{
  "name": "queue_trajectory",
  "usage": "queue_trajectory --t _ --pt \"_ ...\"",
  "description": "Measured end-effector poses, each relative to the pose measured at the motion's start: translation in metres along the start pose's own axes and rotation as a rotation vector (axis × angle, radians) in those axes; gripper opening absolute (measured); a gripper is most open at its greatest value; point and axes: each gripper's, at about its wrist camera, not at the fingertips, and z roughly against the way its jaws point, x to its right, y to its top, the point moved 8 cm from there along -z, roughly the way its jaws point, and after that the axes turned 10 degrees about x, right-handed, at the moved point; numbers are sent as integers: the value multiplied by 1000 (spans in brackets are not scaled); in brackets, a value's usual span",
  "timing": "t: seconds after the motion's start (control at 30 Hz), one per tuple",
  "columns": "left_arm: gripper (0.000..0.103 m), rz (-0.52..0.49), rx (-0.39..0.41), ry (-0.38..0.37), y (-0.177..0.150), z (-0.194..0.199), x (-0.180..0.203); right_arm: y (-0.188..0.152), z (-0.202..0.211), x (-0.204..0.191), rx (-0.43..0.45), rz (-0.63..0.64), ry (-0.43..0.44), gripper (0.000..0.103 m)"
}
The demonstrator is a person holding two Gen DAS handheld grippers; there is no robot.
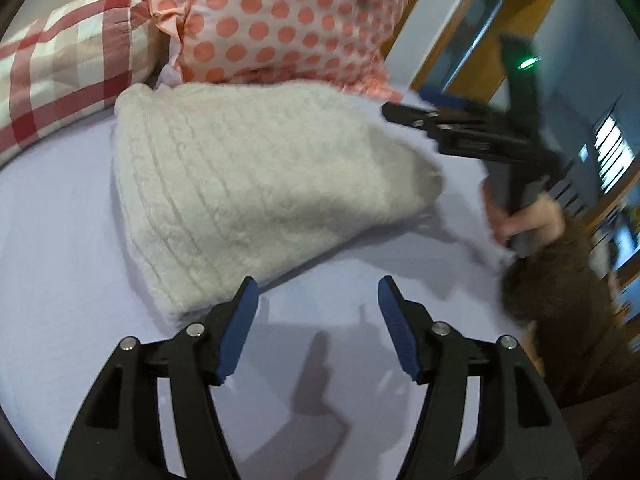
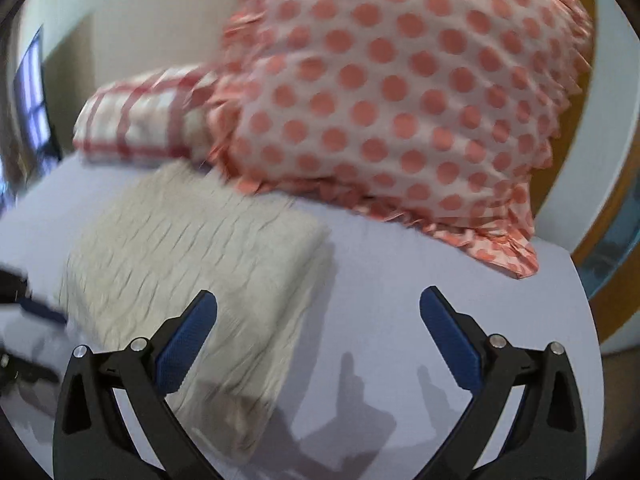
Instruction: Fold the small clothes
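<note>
A cream knitted garment (image 1: pixel 248 184) lies folded into a thick bundle on the lilac bed sheet (image 1: pixel 60 240); it also shows in the right wrist view (image 2: pixel 192 264). My left gripper (image 1: pixel 318 296) is open and empty, just in front of the bundle's near corner. My right gripper (image 2: pixel 318 304) is open and empty, above the bundle's right edge, its left finger (image 2: pixel 188 340) over the knit. The right gripper also shows in the left wrist view (image 1: pixel 404 114), held by a hand to the right of the bundle.
A polka-dot pillow (image 1: pixel 280 16) stands just behind the garment, also seen in the right wrist view (image 2: pixel 400 100). A red-checked bolster (image 1: pixel 60 64) lies at the back left. A wooden bed frame (image 1: pixel 472 40) runs along the right. The person's brown-sleeved arm (image 1: pixel 560 280) is at the right.
</note>
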Motion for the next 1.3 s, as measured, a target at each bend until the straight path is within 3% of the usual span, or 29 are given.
queue_trajectory --t 0.17,0.2,0.3,0.4,0.47,0.63,0.77,0.8,0.87,0.93,0.97,1.13,1.2,1.3 --pt "67 18 96 35 25 1 -4 9 -40 7 -55 -42 -48 102" --pt "68 8 95 61 26 -2 -6 7 -47 4 -68 -33 -58 102" --pt "68 -4 42 129 18 -23 -18 -9 -76 4 -140 98 -202 102" --pt "68 -17 56 132 16 -19 -17 -8 -81 6 -134 89 -230 102" --pt "68 14 75 95 16 -7 -14 0 -65 6 -87 86 -227 102" --pt "70 25 121 89 3 22 -17 -2 4 -16 0 34 -70 102" --pt "70 52 136 119 -4 28 -21 -43 -11 -32 -133 246 -197 102" --pt "70 58 147 125 -7 35 -20 -46 -11 -34 -121 249 -206 102" --pt "73 53 171 146 -12 47 -16 -37 9 -36 -80 180 -192 102" --pt "89 30 200 223 -22 63 -13 -30 43 -42 -10 75 -132 102" --pt "92 17 213 270 -29 70 -12 -32 60 -47 5 17 -96 102" --pt "99 24 196 411 -62 76 -14 -77 100 -92 -40 -131 49 102" --pt "99 41 175 429 -75 74 -14 -95 108 -109 -51 -152 67 102" --pt "99 63 157 431 -90 70 -14 -115 117 -123 -59 -147 8 102"
